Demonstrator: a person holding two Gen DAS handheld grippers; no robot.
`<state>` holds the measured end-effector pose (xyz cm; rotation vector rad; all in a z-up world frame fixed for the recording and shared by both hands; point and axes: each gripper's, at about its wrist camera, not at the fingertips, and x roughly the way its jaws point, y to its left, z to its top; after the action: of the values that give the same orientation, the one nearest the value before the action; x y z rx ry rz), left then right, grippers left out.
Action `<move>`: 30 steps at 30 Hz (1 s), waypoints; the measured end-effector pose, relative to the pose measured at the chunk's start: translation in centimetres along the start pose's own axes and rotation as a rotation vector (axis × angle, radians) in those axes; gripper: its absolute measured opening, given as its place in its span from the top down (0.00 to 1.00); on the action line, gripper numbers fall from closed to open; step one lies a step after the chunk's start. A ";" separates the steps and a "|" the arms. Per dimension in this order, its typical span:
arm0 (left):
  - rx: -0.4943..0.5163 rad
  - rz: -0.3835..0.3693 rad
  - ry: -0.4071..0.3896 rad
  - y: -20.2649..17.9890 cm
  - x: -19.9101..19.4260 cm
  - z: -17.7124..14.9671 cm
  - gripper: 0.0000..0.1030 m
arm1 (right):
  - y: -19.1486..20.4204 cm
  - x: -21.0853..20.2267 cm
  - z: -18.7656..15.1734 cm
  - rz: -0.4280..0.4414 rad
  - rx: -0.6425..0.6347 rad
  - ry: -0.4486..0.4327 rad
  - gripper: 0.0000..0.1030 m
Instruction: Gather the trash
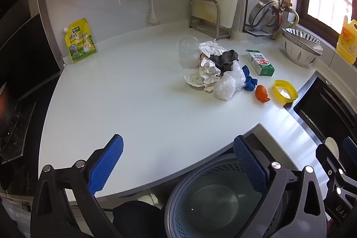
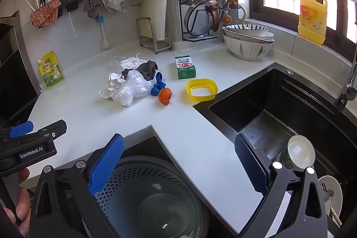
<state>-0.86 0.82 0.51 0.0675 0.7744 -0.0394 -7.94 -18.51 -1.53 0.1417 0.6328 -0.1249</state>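
Here both tongs, left [image 1: 178, 162] and right [image 2: 178, 160], gape wide and empty, tilted down over the tabletop [image 1: 133, 93] edge. The trash [image 1: 214, 68], crumpled paper, plastic and dark scraps, lies heaped at about one o'clock from the left tongs, well apart from them. The bin [image 1: 200, 193] sits below the tabletop's notch, likely so scraps can drop straight in.

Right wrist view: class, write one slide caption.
Open right tongs hover over grey perforated bin; crumpled trash pile waits on white counter beside black sink.
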 end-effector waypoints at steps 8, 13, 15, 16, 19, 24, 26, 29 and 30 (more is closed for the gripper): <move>0.001 0.003 0.000 0.4 -0.4 -0.1 0.06 | 0.3 -0.6 -0.1 0.006 0.000 -0.004 0.08; 0.002 0.004 -0.010 0.3 -0.7 -0.5 0.06 | 0.4 -0.9 -0.1 0.008 0.002 -0.007 0.08; 0.004 0.006 -0.011 0.3 -0.8 -0.5 0.06 | 0.4 -1.1 0.0 0.009 0.004 -0.008 0.08; 0.004 0.007 -0.011 0.3 -0.8 -0.5 0.06 | 0.4 -1.0 -0.1 0.008 0.002 -0.008 0.08; 0.005 0.006 -0.011 0.4 -0.9 -0.5 0.06 | 0.4 -1.1 -0.1 0.008 0.004 -0.011 0.08; 0.005 0.005 -0.014 0.4 -1.0 -0.5 0.06 | 0.5 -1.3 -0.1 0.009 0.004 -0.014 0.08; 0.004 0.004 -0.015 0.4 -1.2 -0.6 0.06 | 0.5 -1.5 -0.2 0.009 0.005 -0.017 0.08; 0.003 0.005 -0.016 0.4 -1.2 -0.5 0.06 | 0.5 -1.7 -0.2 0.010 0.006 -0.021 0.08; 0.004 0.004 -0.016 0.4 -1.2 -0.6 0.06 | 0.4 -1.8 -0.3 0.010 0.006 -0.022 0.08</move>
<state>-2.10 1.26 0.95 0.0721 0.7583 -0.0377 -9.44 -17.89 -0.63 0.1489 0.6096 -0.1180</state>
